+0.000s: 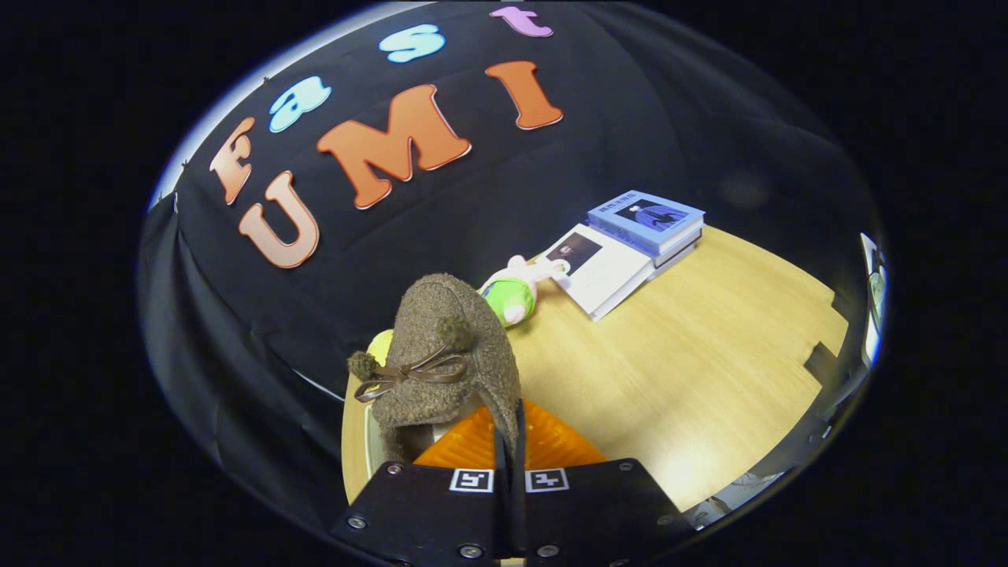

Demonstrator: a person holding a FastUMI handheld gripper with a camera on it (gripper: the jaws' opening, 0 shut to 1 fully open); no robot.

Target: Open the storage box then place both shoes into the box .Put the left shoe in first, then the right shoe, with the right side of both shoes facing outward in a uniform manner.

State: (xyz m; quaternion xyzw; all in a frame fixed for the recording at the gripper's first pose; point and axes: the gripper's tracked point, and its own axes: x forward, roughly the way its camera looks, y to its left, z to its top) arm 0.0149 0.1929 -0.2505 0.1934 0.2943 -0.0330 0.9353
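A brown fuzzy shoe [445,354] with a thin brown bow and pom-poms hangs lifted in front of the camera, toe up. My gripper [509,449] is shut on the rim of its opening, the two black fingers pressed together on the fabric. Directly under the shoe and the fingers lies an orange ribbed plastic surface [551,445], apparently part of the storage box. A pale rim [372,445] shows to the left beneath the shoe.
On the wooden table [693,370], beyond the shoe, lies a plush toy with a green body [512,295]. Farther back a stack of books [650,224] stands with a white book [602,268] leaning against it. The table's edge has notches at the right.
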